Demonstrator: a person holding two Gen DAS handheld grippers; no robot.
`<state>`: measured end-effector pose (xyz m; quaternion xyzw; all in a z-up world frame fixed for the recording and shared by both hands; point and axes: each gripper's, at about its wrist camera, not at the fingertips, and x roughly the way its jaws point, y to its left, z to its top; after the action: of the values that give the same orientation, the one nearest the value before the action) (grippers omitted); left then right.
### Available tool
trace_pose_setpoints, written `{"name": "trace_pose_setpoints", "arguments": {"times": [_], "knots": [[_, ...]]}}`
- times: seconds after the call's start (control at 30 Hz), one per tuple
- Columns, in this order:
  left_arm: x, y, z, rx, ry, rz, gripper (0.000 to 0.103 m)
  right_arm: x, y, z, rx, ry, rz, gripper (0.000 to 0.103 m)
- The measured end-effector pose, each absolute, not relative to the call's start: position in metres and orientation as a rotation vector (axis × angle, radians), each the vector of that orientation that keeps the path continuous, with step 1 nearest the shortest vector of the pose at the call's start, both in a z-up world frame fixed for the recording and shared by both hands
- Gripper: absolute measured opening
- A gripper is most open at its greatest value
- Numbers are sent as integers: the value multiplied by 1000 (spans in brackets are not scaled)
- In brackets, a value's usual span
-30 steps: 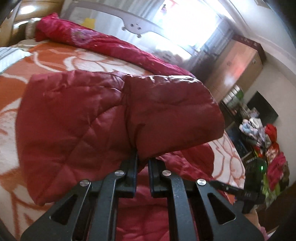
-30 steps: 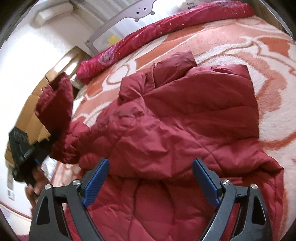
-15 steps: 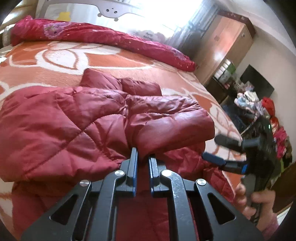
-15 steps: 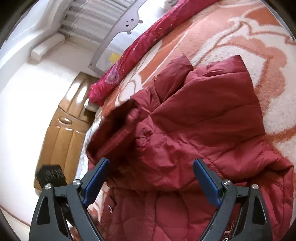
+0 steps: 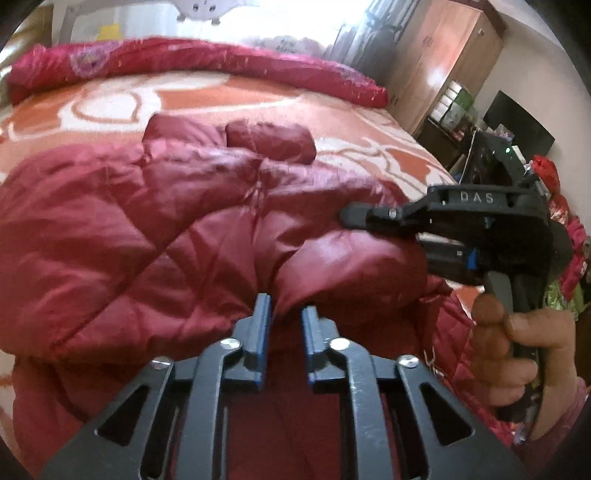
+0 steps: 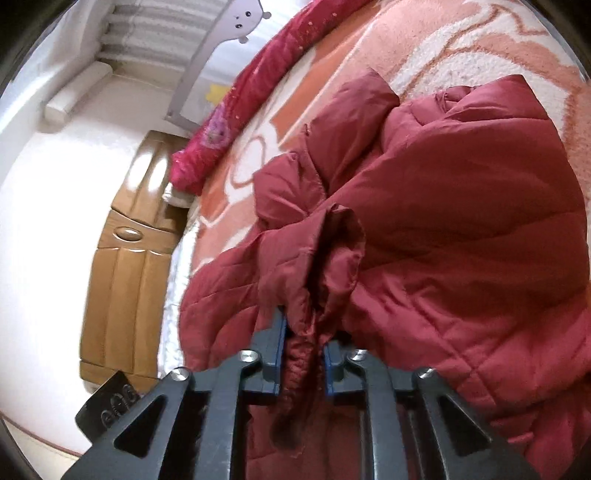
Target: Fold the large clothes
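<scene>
A dark red quilted jacket (image 5: 147, 229) lies spread on the bed, one sleeve folded across its body. My left gripper (image 5: 286, 314) sits low over that sleeve with its jaws opening. A puff of sleeve fabric still lies between the blue pads (image 5: 263, 314), which no longer pinch it. My right gripper (image 6: 303, 332) is shut on a bunched fold of the jacket (image 6: 461, 221), whose crumpled fabric hangs down between its fingers. In the left wrist view the right gripper (image 5: 347, 216) comes in from the right with its tip on the sleeve, held by a hand (image 5: 517, 350).
The jacket lies on an orange and white patterned blanket (image 5: 258, 96). A rolled red quilt (image 5: 184, 62) runs along the far edge under a grey bed rail (image 6: 221, 29). A wooden headboard (image 6: 129, 258) stands on the left. A wardrobe (image 5: 443, 55) and cluttered shelves (image 5: 458, 110) stand on the right.
The left gripper carried the sleeve across and down onto the jacket, and its jaws have parted. The right gripper swung in to the sleeve and closed from wide open onto the fabric.
</scene>
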<state>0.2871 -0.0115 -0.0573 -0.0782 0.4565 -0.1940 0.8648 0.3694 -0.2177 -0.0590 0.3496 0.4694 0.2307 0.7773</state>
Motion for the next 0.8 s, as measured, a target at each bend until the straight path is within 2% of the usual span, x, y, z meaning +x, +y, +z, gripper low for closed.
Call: {"name": "trace_pose_setpoints", "arguments": {"times": [0.2, 0.5, 0.8], "knots": [[274, 24, -50, -261, 975, -395, 20, 368, -221, -45, 685, 969, 470, 9], [279, 99, -14, -349, 867, -256, 20, 350, -245, -24, 665, 934, 458, 8], [311, 112, -28, -330, 900, -234, 20, 333, -279, -15, 656, 893, 421, 8]]}}
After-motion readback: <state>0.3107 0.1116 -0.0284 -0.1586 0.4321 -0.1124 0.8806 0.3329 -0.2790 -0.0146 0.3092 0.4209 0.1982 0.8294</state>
